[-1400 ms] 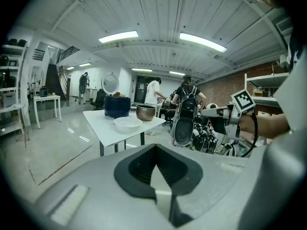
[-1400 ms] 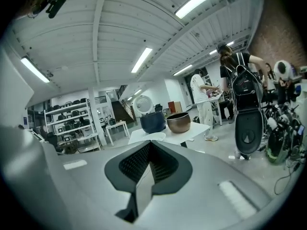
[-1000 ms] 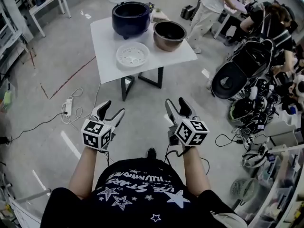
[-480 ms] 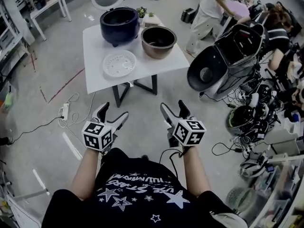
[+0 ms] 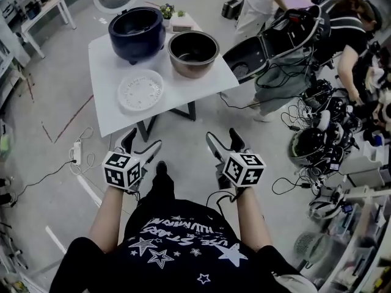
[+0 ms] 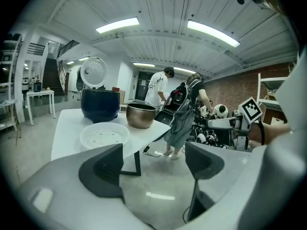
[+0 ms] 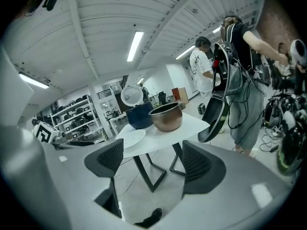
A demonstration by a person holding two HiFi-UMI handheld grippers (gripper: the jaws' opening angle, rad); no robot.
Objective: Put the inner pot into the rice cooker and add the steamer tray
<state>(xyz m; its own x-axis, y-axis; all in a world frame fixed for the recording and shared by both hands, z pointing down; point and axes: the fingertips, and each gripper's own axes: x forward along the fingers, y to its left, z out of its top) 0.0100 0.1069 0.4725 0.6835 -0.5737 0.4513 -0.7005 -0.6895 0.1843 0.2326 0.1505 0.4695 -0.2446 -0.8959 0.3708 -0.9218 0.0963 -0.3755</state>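
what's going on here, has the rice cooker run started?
Not yet. A person holds the left gripper and right gripper out in front, short of the white table. Both are open and empty; the right one's jaws have just been opening, with nothing between them. On the table the dark blue rice cooker has its lid up, the metal inner pot sits beside it, and the white steamer tray lies in front of it. Neither gripper touches any of them.
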